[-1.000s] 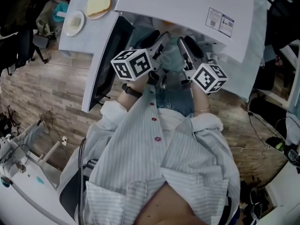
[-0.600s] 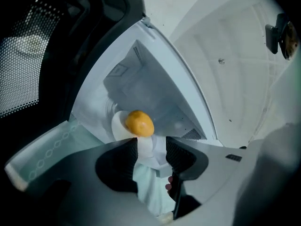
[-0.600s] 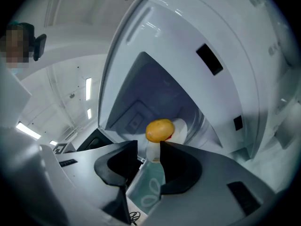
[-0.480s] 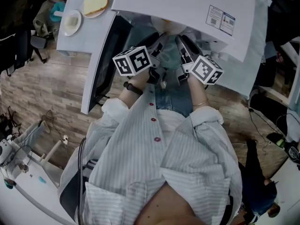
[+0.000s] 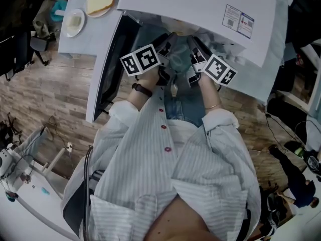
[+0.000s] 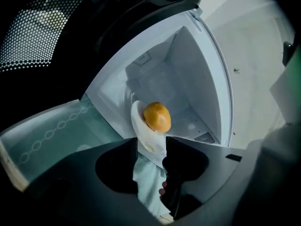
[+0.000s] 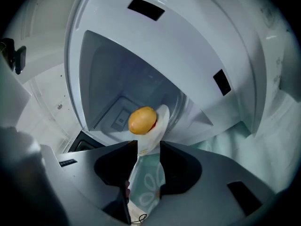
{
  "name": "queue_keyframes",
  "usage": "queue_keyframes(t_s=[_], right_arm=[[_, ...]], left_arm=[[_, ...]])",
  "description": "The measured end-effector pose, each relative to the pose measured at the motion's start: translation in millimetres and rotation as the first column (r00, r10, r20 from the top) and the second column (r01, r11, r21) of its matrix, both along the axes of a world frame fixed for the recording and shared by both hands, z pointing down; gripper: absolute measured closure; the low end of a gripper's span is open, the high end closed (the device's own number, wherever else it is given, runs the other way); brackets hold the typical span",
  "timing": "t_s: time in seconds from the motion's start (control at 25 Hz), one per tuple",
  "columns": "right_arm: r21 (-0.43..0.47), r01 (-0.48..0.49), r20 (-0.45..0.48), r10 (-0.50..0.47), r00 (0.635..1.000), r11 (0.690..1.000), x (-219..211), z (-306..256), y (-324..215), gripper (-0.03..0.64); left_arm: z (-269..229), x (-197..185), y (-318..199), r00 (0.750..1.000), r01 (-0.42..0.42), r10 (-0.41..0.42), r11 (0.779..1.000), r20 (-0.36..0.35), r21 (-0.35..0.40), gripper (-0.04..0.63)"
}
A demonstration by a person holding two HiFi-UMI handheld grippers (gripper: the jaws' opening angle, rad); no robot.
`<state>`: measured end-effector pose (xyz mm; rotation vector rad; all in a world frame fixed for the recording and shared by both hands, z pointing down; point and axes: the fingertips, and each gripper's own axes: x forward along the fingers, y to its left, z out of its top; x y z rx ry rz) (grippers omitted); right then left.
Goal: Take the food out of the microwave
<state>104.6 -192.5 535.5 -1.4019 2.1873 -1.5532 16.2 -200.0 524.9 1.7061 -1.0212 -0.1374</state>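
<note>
A round orange-yellow bun [image 6: 157, 117] lies on a white plate [image 6: 141, 126] at the mouth of the open white microwave [image 5: 200, 6]. My left gripper [image 6: 151, 147] has the plate's near rim filling the narrow gap between its jaws. In the right gripper view the same bun [image 7: 141, 120] and plate [image 7: 157, 124] appear, and my right gripper [image 7: 148, 149] is closed on the rim from the other side. In the head view both grippers, left [image 5: 168, 40] and right [image 5: 193, 43], reach side by side into the cavity, whose top hides the plate.
The microwave door [image 5: 108, 69] hangs open to the left. A pale green patterned cloth [image 6: 47, 135] covers the surface under the microwave. On the counter to the left sit a slice of bread on a plate [image 5: 100, 1] and a small dish [image 5: 74, 21].
Both grippers have moved forward, deeper into the microwave opening. The plate's rim now sits between each pair of jaws.
</note>
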Motion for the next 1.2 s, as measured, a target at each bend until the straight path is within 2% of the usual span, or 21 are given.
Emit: queue_keyframes(t_s=[0.16,0.64,0.92,1.2], right_arm=[[-0.034,-0.01,0.019,0.011,1.0,0.999,-4,8,-2,0.466],[-0.132,-0.077,0.11,0.092,0.99,0.988,-10,24,-11,0.466],[-0.161,-0.101,0.125,0.122,0.985,0.982,-10,30,-17,0.466],[-0.166,-0.102,0.127,0.124,0.984,0.981,-11,33,-18,0.468]], left_arm=[[5,-4,-6,0.998,0.032,-0.034,0.999,-0.055,-0.038,0.414],[23,-4,-21,0.994,0.063,-0.072,0.992,-0.079,-0.111,0.414],[30,-6,-28,0.988,0.11,-0.125,0.983,-0.094,-0.146,0.414],[40,-1,-28,0.984,0.122,-0.144,0.974,-0.105,-0.191,0.415]])
